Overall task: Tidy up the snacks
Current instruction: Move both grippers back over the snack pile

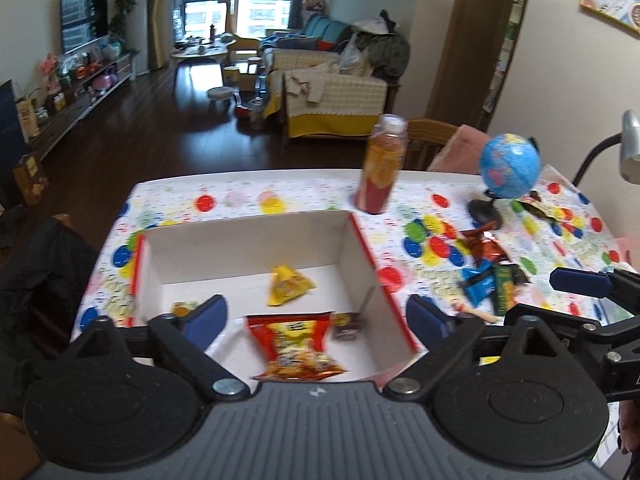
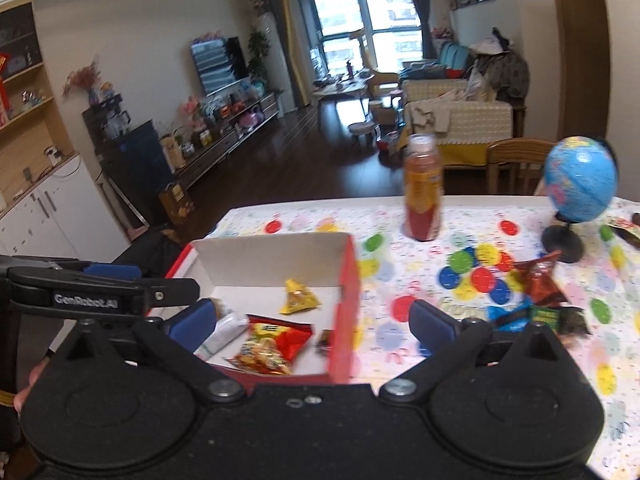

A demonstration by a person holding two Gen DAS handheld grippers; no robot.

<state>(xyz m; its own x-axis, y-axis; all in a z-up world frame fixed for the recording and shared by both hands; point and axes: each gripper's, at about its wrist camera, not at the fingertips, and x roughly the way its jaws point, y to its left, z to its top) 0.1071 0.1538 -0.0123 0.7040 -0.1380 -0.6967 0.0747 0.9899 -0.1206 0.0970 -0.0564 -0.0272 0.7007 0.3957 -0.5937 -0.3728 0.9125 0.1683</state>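
A white box with red sides [image 1: 248, 240] [image 2: 272, 256] sits on the dotted tablecloth. Inside lie a yellow triangular packet [image 1: 289, 285] [image 2: 299, 297], a red-and-yellow chip bag [image 1: 296, 346] [image 2: 270, 344], a small dark packet [image 1: 347, 325] and a white packet [image 2: 224, 334]. Loose snacks lie to the right of the box: a red-brown packet [image 1: 486, 246] [image 2: 540, 280], a blue packet [image 1: 478, 282] [image 2: 508, 318] and a green packet [image 1: 505, 288] [image 2: 554, 316]. My left gripper [image 1: 316, 320] is open and empty above the box. My right gripper [image 2: 312, 322] is open and empty over the box's right wall.
A tall orange-and-red bottle [image 1: 382, 164] [image 2: 423, 188] stands behind the box. A small blue globe [image 1: 510, 166] [image 2: 580, 180] stands at the right, with another wrapper [image 1: 538, 206] behind it. A wooden chair [image 2: 520, 164] is at the far edge. A lamp [image 1: 628, 148] stands at the right.
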